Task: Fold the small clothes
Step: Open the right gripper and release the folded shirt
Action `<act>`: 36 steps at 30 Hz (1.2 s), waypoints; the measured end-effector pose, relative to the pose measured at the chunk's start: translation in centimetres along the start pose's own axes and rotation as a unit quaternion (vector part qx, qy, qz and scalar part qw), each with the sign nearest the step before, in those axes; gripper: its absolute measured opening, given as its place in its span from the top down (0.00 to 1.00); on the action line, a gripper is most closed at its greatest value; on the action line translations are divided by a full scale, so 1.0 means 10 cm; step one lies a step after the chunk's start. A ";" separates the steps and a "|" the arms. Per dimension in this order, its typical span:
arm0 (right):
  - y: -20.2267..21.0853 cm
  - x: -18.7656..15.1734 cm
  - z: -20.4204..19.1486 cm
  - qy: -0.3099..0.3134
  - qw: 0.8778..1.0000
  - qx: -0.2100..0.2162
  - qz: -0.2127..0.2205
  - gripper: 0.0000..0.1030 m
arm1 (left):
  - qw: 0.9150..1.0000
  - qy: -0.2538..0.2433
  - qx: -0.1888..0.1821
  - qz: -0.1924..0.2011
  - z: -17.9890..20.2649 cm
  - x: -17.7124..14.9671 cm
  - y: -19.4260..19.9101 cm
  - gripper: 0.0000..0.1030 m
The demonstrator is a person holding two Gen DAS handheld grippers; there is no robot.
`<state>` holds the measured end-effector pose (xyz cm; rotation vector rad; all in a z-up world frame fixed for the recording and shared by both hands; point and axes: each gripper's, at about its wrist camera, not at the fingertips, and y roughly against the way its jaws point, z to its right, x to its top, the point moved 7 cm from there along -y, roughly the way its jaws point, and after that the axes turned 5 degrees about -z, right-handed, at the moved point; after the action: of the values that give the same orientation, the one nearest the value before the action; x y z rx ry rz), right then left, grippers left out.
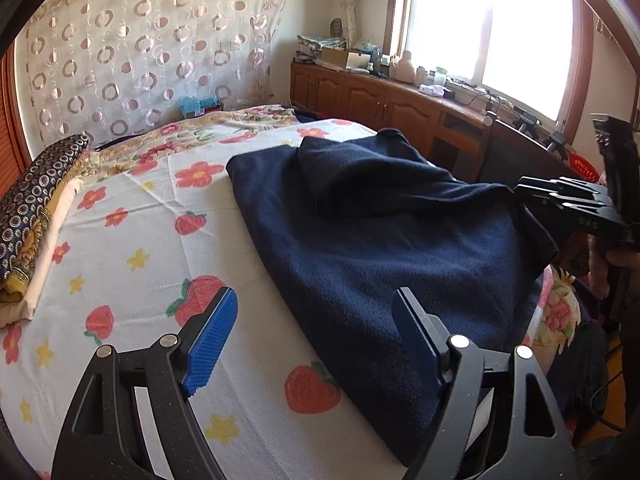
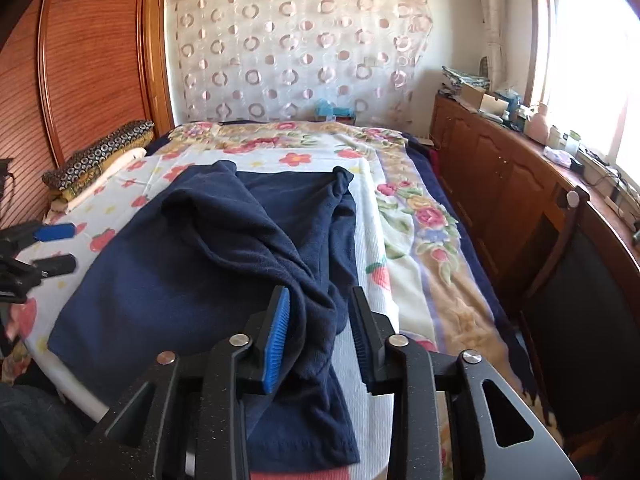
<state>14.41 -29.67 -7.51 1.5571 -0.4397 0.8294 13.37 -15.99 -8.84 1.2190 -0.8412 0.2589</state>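
Covering the bed is a white cotton sheet printed with red strawberries and yellow stars (image 1: pixel 132 248), one dark navy fleece garment (image 2: pixel 192 272) lying rumpled across it. One stack of folded patterned cloths (image 1: pixel 36 208) sits at ten o'clock, a wooden cabinet (image 2: pixel 492 184) runs at two o'clock beneath a bright window, and one circle-patterned sheer curtain (image 2: pixel 296 52) hangs at twelve. Two tongs tilt downward: the left gripper (image 1: pixel 316 340) spread wide over the garment's near edge, empty; the right gripper (image 2: pixel 320 336) parted narrowly, fleece between its blue pads, unpinched.
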 end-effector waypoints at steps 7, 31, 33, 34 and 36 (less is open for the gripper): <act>0.11 -0.32 -0.25 0.024 1.000 -0.002 -0.018 0.65 | 1.000 -0.004 0.001 -0.022 0.04 -0.10 -0.13 0.22; 0.44 0.37 -0.49 0.075 0.997 0.018 0.028 0.48 | 1.000 0.024 0.004 -0.015 -0.10 -0.11 -0.02 0.22; 0.36 0.50 -0.65 0.092 0.995 0.036 0.029 0.48 | 0.999 0.030 0.010 -0.002 -0.16 -0.08 0.08 0.22; 0.30 0.55 -0.73 0.099 0.994 0.048 0.026 0.48 | 0.999 0.033 0.014 0.005 -0.20 -0.07 0.13 0.22; 0.19 0.66 -0.89 0.112 0.991 0.068 0.019 0.48 | 0.999 0.039 0.021 0.016 -0.27 -0.05 0.20 0.22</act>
<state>15.27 -20.17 -1.53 1.5617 -0.2548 1.0690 12.99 -12.72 -7.95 1.2274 -0.7923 0.3493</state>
